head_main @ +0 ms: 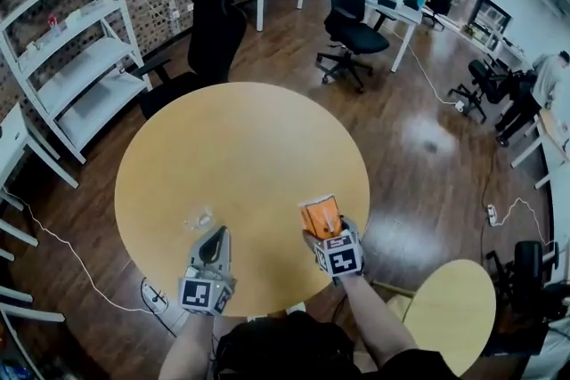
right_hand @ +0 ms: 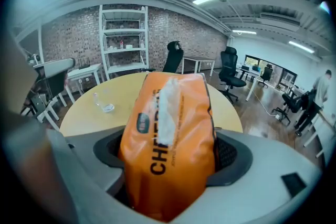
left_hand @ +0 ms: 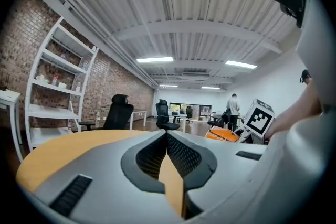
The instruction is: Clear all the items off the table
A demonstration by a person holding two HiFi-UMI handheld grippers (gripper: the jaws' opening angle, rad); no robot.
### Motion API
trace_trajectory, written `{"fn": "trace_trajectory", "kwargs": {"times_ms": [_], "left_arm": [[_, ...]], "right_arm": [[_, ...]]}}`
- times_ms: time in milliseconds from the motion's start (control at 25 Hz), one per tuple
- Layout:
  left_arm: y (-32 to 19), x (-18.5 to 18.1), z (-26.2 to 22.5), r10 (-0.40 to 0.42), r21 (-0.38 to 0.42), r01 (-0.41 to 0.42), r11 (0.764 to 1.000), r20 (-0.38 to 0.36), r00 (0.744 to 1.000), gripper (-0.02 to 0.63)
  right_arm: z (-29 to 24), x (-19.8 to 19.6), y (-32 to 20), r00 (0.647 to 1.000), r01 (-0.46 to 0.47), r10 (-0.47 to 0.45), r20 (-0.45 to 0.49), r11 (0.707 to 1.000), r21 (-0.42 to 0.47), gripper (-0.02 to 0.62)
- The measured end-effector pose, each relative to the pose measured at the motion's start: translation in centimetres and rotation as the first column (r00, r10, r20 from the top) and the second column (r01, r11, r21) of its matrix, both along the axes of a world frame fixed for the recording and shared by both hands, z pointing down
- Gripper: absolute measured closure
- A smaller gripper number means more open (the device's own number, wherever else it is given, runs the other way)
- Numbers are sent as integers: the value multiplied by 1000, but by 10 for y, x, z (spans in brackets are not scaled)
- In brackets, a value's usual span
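Note:
An orange tissue pack [head_main: 320,215] with a white strip down its middle sits between the jaws of my right gripper [head_main: 324,222], above the near right part of the round wooden table [head_main: 240,156]. In the right gripper view the orange tissue pack [right_hand: 169,139] fills the gap and both jaws press its sides. My left gripper [head_main: 213,246] hangs over the near left of the table with its jaws together and nothing between them. A small clear plastic item [head_main: 198,218] lies on the table just ahead of it, and the clear plastic item [right_hand: 103,104] also shows in the right gripper view.
A black office chair [head_main: 212,40] stands at the table's far side. White shelving [head_main: 76,58] lines the brick wall at left. A smaller round table [head_main: 454,311] stands at lower right, and more chairs and desks [head_main: 356,13] lie beyond.

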State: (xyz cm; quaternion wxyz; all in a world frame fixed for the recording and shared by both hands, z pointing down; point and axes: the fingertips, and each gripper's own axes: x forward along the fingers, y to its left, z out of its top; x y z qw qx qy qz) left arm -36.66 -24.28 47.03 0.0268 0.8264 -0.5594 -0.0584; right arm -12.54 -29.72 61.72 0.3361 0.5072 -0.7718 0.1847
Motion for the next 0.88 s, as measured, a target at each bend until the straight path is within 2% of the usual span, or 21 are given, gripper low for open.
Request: {"fn": "trace_trajectory", "kwargs": {"times_ms": [120, 240, 440, 680, 880], "left_arm": [[0, -25, 7, -91, -34, 91, 995, 0, 996, 604], [-15, -36, 14, -139, -63, 137, 989, -30, 990, 604], [-25, -43, 30, -186, -117, 180, 977, -44, 982, 604], [-25, -45, 57, -218, -212, 211, 954, -11, 976, 604], [-30, -49, 77, -228, -264, 219, 939, -2, 974, 604]], "right_arm": [[12, -21, -17, 998, 68, -68, -6, 997, -48, 172], [27, -26, -39, 995, 93, -96, -26, 991, -97, 170], [62, -28, -58, 981, 145, -160, -112, 980, -134, 169], [87, -50, -68, 970, 205, -227, -88, 957, -203, 164], [100, -62, -74, 970, 206, -229, -79, 951, -233, 155]]}}
